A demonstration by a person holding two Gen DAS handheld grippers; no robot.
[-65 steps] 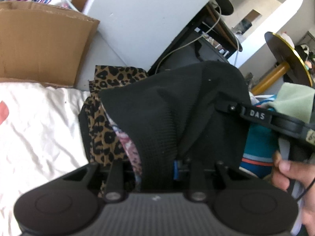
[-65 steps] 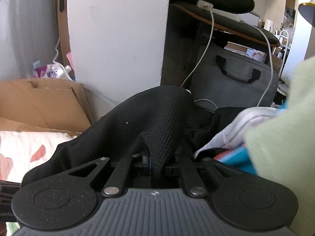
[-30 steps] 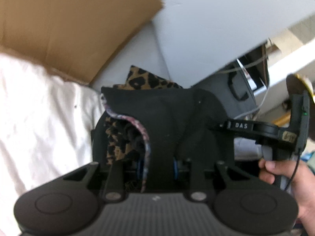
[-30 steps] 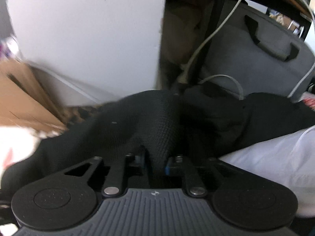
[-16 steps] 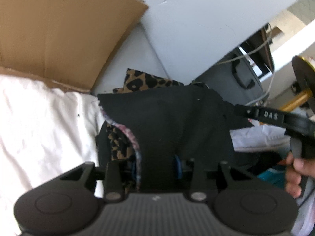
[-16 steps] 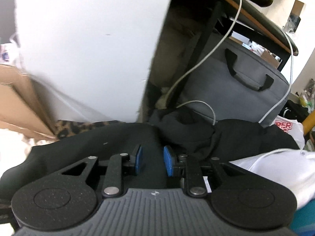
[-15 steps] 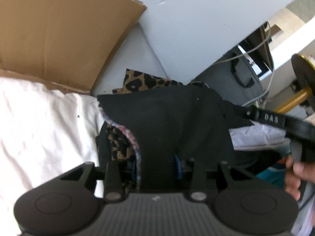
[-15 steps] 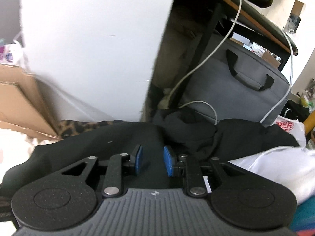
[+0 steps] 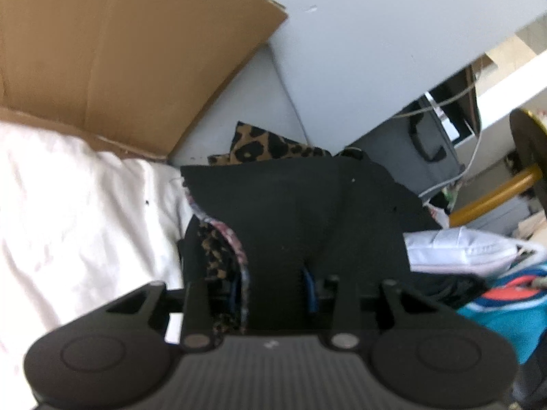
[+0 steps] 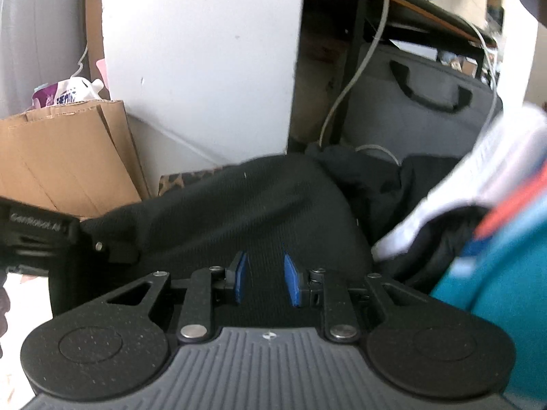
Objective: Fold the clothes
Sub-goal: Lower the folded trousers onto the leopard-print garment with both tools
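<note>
A black knit garment (image 9: 301, 212) is seen draped over a pile of clothes at the edge of a white sheet (image 9: 68, 205), w/ a leopard-print piece (image 9: 270, 145) under and behind it. In the left wrist view the left gripper (image 9: 273, 283) is found pinching a fold of the black knit: cloth fills the gap btwn the blue pads (image 9: 309, 287), and a pink-patterned edge (image 9: 236, 239) of another garment is caught or lying just beside the left-hand pad; which one, can't be told.

In the right wrist view the right gripper (image 10: 263, 282) is spread, blue pads (image 10: 292, 283) apart, nothing clamped. The black knit lies directly under and ahead of the open jaws, touching or nearly so; exact contact can't be told.

Key relation: the garment's long axis is judged to run side to side across the right view, from the left gripper's body (image 10: 37, 239) at far left toward the right gripper. So one end is held by the left, the other end is free and nearest the right. A re-grip by the right on the free edge straight ahead is judged the next need, prob. before the fold is laid onto the sheet. A white garment (image 10: 478, 184) and a teal one (image 10: 506, 273) crowd the right side & could be snagged.
</note>
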